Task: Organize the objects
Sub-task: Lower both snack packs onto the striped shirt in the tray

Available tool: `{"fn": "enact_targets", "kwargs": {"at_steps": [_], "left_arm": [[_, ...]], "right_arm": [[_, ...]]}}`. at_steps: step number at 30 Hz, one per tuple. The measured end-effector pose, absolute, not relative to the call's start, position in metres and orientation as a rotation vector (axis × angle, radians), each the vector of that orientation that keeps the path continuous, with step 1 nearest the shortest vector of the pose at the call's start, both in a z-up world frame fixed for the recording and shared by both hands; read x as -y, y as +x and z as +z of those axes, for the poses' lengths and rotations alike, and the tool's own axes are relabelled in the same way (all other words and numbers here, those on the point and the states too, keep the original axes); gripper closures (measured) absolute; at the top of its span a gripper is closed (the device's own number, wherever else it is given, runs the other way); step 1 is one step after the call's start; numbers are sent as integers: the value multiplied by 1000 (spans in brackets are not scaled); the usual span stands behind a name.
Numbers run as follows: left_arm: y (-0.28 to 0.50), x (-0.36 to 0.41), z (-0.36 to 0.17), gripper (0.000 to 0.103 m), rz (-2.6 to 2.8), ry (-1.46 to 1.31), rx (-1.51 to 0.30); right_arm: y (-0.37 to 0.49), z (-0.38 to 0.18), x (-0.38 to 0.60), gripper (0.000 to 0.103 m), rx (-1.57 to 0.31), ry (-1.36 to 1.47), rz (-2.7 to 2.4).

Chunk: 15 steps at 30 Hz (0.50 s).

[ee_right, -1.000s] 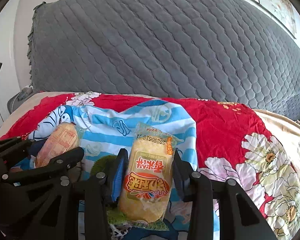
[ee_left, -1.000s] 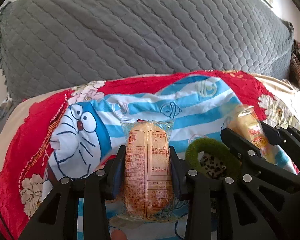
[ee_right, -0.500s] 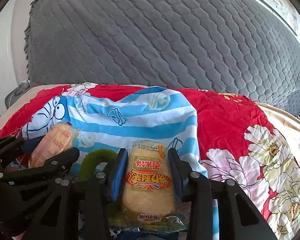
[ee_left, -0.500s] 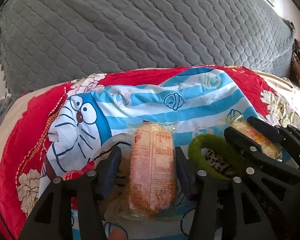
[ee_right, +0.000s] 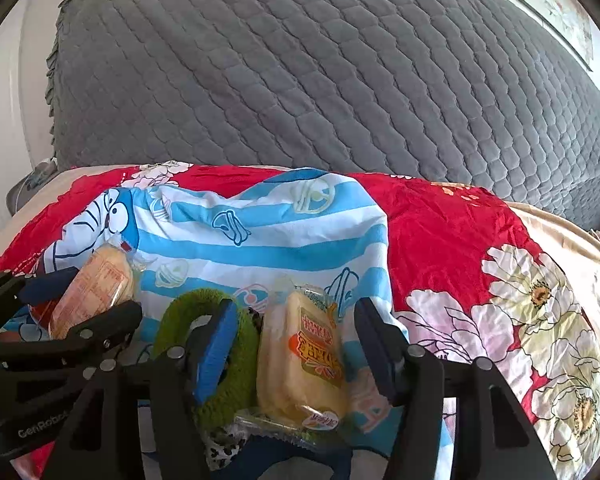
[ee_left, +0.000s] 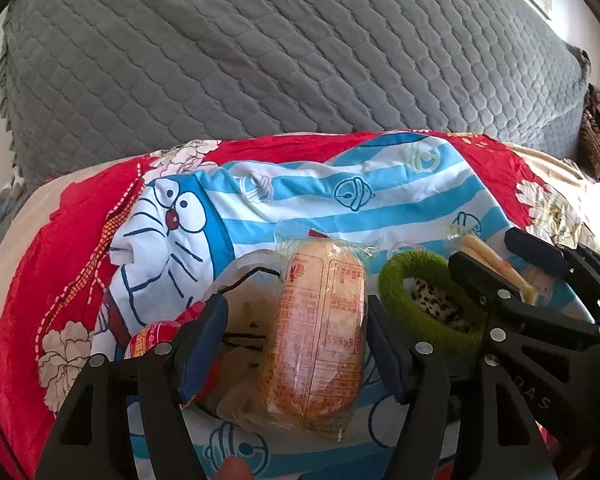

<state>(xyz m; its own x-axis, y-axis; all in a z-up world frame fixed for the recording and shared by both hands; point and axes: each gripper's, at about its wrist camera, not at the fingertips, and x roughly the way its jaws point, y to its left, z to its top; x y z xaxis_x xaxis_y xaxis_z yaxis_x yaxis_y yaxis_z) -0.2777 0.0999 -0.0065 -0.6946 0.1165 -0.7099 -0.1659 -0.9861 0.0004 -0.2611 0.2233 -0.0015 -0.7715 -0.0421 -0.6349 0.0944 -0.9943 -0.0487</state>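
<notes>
An orange-printed snack pack (ee_left: 316, 340) lies on the blue-striped cartoon cloth (ee_left: 300, 200). My left gripper (ee_left: 296, 344) straddles it with its jaws opening; the pads (ee_left: 204, 340) stand off the wrapper. A yellow snack pack (ee_right: 300, 352) lies on the same cloth between the fingers of my right gripper (ee_right: 296, 340). Those jaws are opening too, with a gap on both sides of the pack. A green fuzzy ring (ee_left: 424, 300) with leopard-print fabric inside sits between the two packs. The right wrist view shows the left gripper (ee_right: 84, 296) and the orange pack (ee_right: 96, 292) at the left.
The cloth rests on a red floral blanket (ee_right: 440, 232) over a cushion. Behind it rises a grey quilted cover (ee_left: 300, 60). A small red packet (ee_left: 152, 336) and a clear plastic wrapper (ee_left: 244, 304) lie by the left finger. A person's fingertip (ee_left: 232, 472) shows at the bottom edge.
Both grippers sank toward the cloth with their packs, then their jaws spread. Each pack has been let go and now lies on the cloth.
</notes>
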Motion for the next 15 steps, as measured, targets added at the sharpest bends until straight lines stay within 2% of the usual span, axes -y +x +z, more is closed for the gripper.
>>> {"fn": "enact_targets", "kwargs": {"at_steps": [15], "left_arm": [[-253, -90, 8, 27, 2757, -1137, -60]], "right_arm": [[-242, 11, -226, 34, -98, 1042, -2865]]}}
